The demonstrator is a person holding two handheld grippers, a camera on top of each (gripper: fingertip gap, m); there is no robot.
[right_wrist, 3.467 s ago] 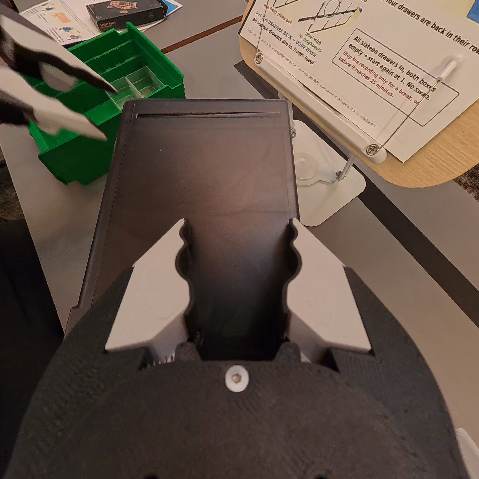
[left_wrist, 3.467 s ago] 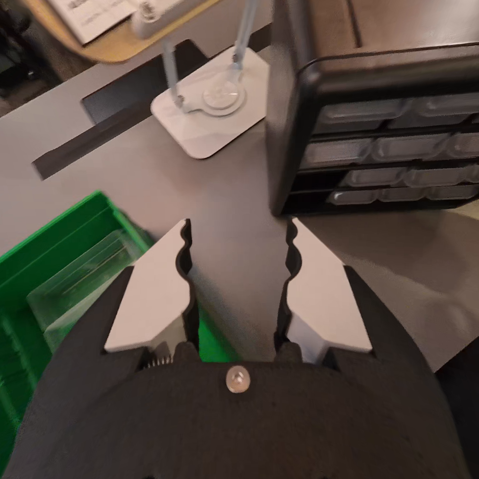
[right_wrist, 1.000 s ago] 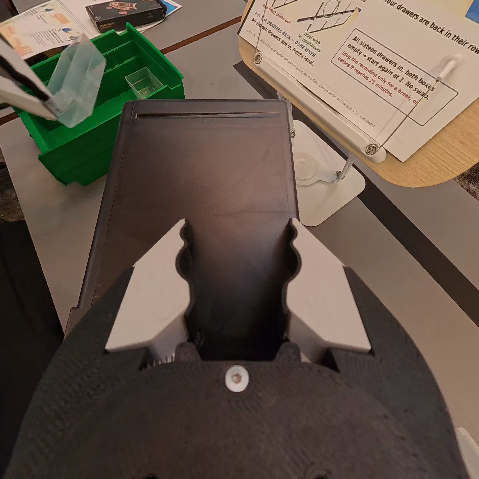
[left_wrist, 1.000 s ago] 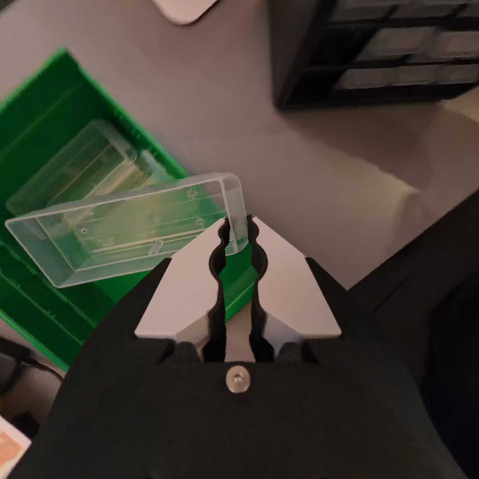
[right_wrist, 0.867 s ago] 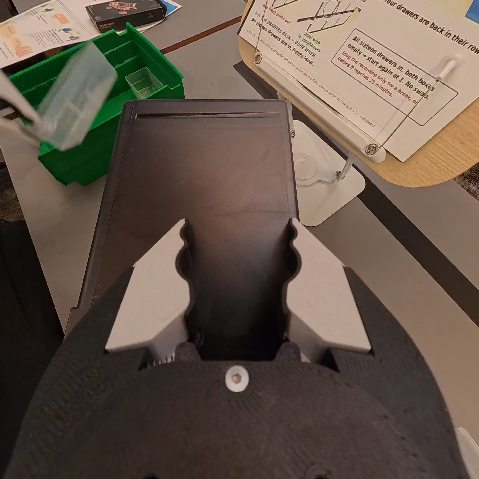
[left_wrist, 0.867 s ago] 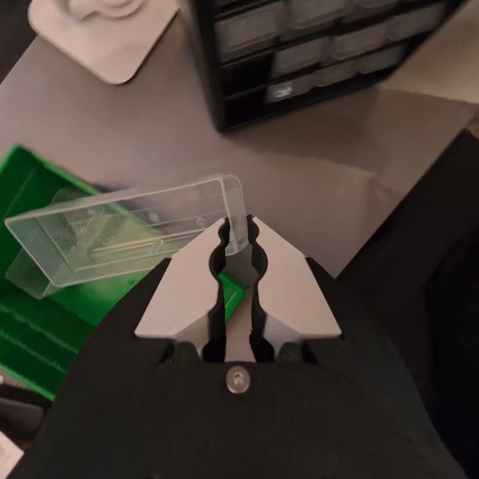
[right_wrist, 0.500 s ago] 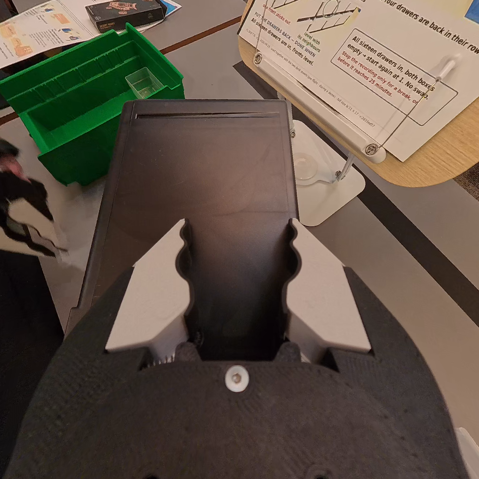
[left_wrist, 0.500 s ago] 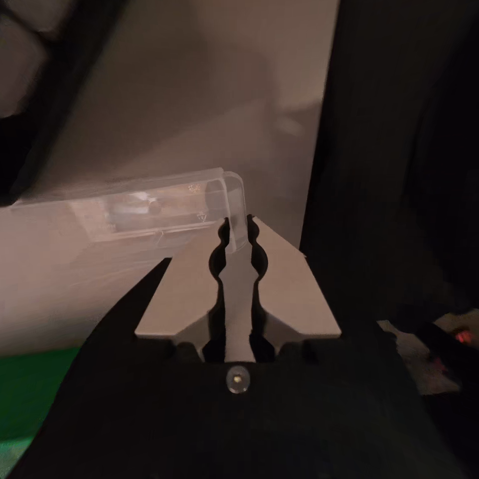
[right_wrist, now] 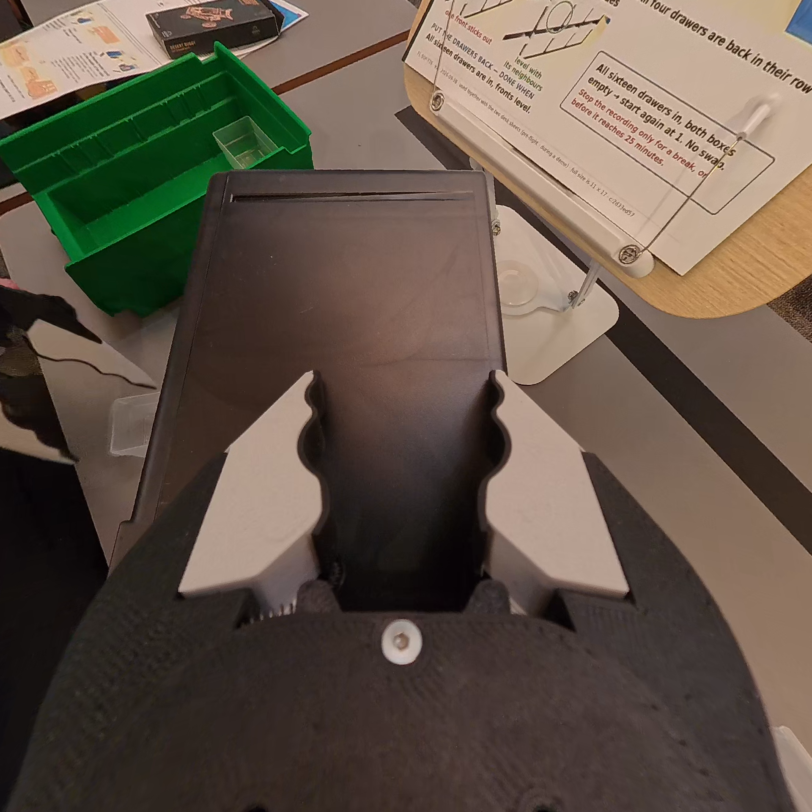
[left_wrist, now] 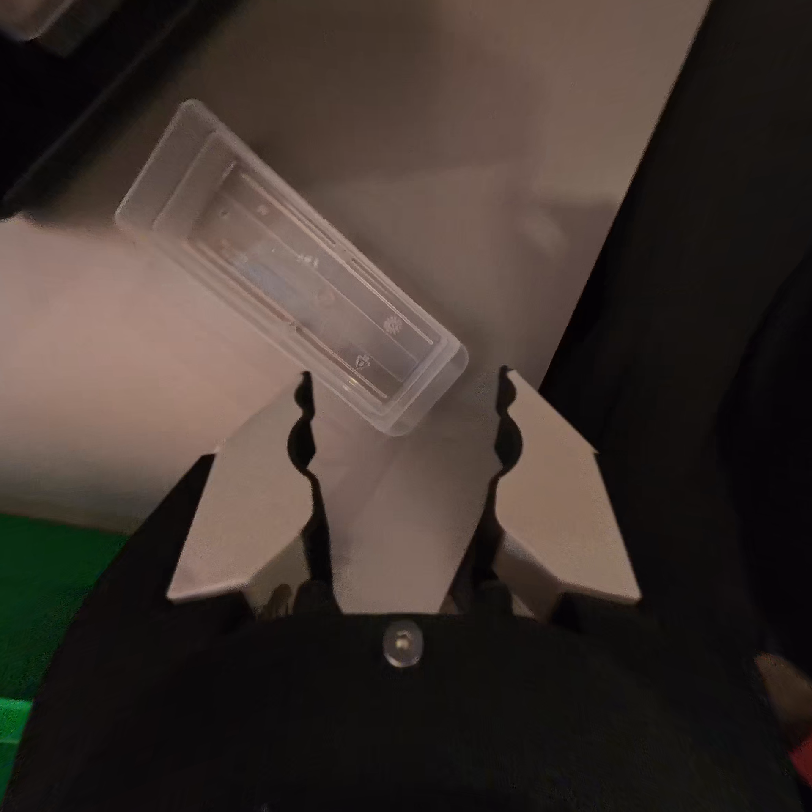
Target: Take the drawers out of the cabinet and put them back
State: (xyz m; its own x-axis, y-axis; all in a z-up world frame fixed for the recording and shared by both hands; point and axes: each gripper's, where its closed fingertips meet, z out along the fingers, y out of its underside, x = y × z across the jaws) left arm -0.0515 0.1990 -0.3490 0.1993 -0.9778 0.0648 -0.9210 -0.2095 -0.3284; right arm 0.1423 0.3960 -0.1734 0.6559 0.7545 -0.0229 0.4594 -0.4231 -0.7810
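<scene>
Grey table (right_wrist: pixel 685 444) extending ahead and to both sides of the tool, crossed diagonally at right by a dark strip (right_wrist: pixel 676 373). Ahead and to the right, a light wooden board (right_wrist: pixel 738 272) on a white stand base (right_wrist: pixel 567 334) carries a printed sheet (right_wrist: pixel 615 101) held by a wire clip. Far ahead on the left, a small black box (right_wrist: pixel 215 22) lies on printed leaflets (right_wrist: pixel 57 57). In the left wrist view the table surface (left_wrist: pixel 395 132) is dimly lit and shadowed, with a dark zone beyond its edge at right (left_wrist: pixel 725 263).
</scene>
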